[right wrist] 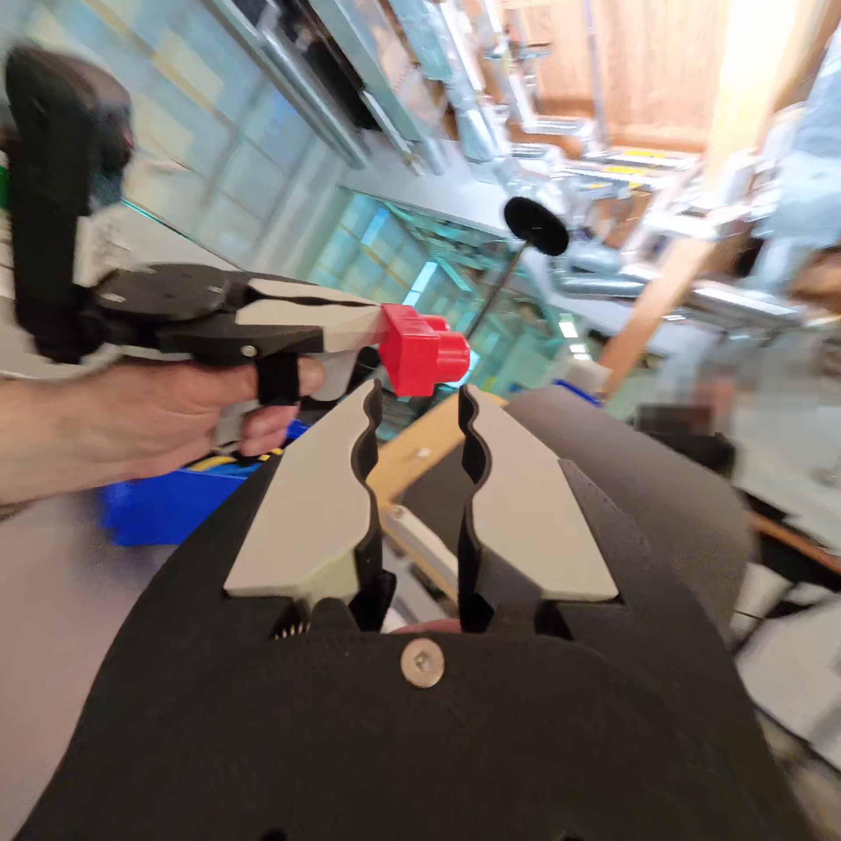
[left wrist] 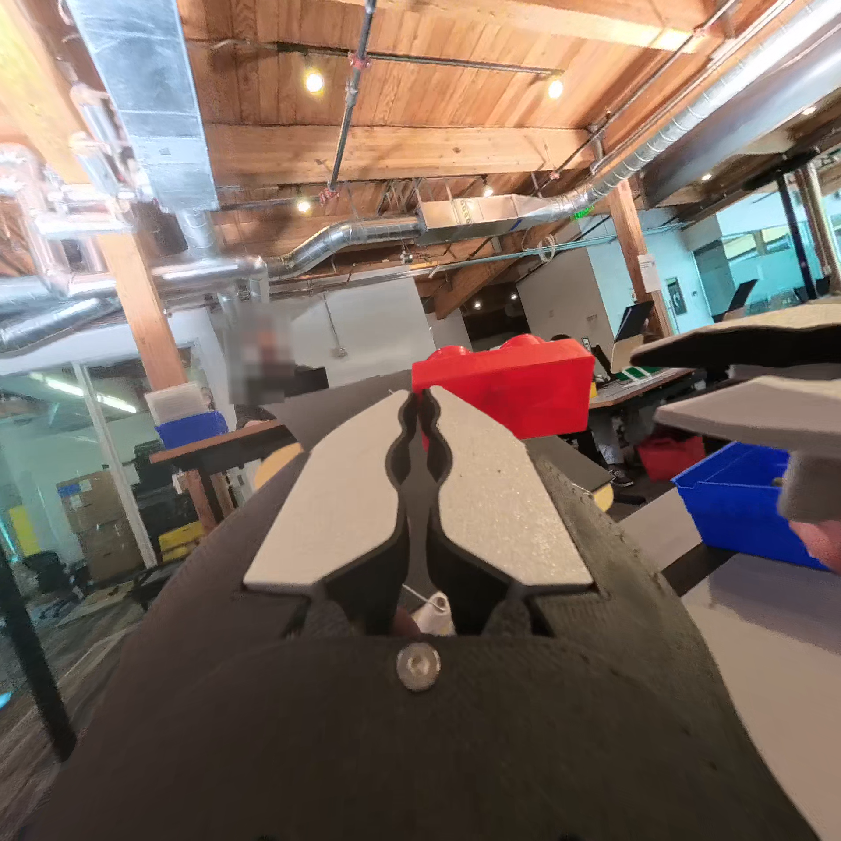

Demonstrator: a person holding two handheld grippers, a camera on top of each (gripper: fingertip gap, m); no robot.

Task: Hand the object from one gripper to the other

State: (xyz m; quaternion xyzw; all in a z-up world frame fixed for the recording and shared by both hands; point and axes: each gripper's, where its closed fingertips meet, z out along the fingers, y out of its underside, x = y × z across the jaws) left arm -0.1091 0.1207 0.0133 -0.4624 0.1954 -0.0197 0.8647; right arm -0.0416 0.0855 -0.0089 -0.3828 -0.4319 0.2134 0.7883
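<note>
A red toy brick [left wrist: 509,391] with round studs is held in the air. My left gripper [left wrist: 421,400] is shut on the brick's thin left edge, and its pads press on it. The right wrist view shows the same grip: the left gripper [right wrist: 375,318], held by a hand [right wrist: 113,418], pinches the red brick [right wrist: 423,350] at its end. My right gripper [right wrist: 416,396] is open, with its fingertips just below the brick and not touching it. In the left wrist view the right gripper [left wrist: 646,387] stands open a little to the right of the brick.
A blue bin [left wrist: 737,509] stands on the grey table [left wrist: 773,682] below the grippers; it also shows in the right wrist view [right wrist: 168,505]. Desks, a wooden post and ceiling ducts lie farther off. A person sits at a far desk.
</note>
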